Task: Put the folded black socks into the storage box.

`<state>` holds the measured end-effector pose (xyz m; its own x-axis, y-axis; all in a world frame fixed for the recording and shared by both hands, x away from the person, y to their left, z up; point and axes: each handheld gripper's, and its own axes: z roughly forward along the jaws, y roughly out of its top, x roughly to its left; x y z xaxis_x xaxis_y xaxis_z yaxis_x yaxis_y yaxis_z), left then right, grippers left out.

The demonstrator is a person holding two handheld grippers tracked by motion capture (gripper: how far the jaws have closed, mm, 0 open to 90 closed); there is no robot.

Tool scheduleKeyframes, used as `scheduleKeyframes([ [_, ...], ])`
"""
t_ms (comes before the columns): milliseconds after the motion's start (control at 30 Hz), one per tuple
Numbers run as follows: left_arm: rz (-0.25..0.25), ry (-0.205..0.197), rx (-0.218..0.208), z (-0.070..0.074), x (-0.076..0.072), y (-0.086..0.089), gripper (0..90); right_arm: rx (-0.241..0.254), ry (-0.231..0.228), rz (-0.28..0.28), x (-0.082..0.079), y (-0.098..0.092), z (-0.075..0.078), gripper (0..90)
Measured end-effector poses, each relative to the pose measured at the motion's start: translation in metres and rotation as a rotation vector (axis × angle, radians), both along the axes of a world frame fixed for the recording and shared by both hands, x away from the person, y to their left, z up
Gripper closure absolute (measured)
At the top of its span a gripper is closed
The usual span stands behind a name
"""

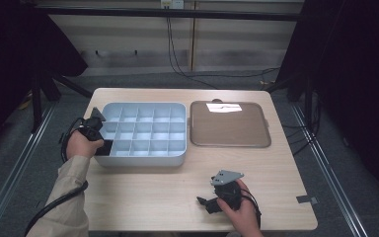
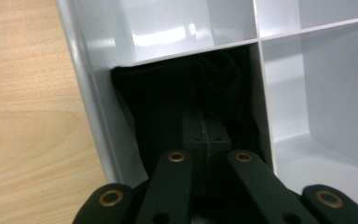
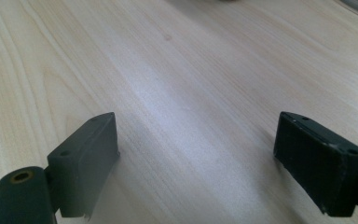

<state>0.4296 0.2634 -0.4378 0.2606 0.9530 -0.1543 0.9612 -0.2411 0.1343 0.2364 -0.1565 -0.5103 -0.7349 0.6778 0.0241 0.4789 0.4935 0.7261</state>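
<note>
At the left end of the wooden surface (image 1: 177, 197), the left tool (image 2: 206, 135) reaches down into the near-left corner compartment of the pale grey divided tray (image 1: 177, 106), its jaws pressed together with their pads meeting. In the left gripper view that compartment holds a black, soft-looking mass (image 2: 168, 102) that lines it from wall to wall; the closed pads sit against or within it, though whether they pinch any of it I cannot tell, since all is dark there. The neighbouring compartments show bare grey floors. From the high view the left hand (image 1: 81, 143) rests at the tray's left wall, sleeve and cable trailing toward the near edge. Just right of the divided tray, close beside it, lies a flat brown tray (image 1: 229, 133) with a bright glare patch near its far side. The right tool (image 3: 198, 149) sits well apart from both trays, near the front edge of the surface, held by the right hand (image 1: 239, 210); its jaws stand wide apart over bare wood.
</note>
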Motion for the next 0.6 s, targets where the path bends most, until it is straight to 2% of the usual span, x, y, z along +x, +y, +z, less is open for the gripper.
scheduleKeyframes([
  [100, 0.007, 0.002, -0.011, 0.003, -0.001, 0.001, 90.0, 0.000, 0.000, 0.000, 0.000, 0.000, 0.000, 13.2],
  [233, -0.008, 0.003, 0.001, 0.008, -0.001, 0.001, 87.6, 0.000, 0.000, 0.000, 0.000, 0.000, 0.000, 13.2],
  [600, -0.008, -0.033, -0.010, 0.024, -0.002, 0.003, 83.0, -0.002, -0.003, 0.003, 0.001, 0.000, 0.000, 13.0],
])
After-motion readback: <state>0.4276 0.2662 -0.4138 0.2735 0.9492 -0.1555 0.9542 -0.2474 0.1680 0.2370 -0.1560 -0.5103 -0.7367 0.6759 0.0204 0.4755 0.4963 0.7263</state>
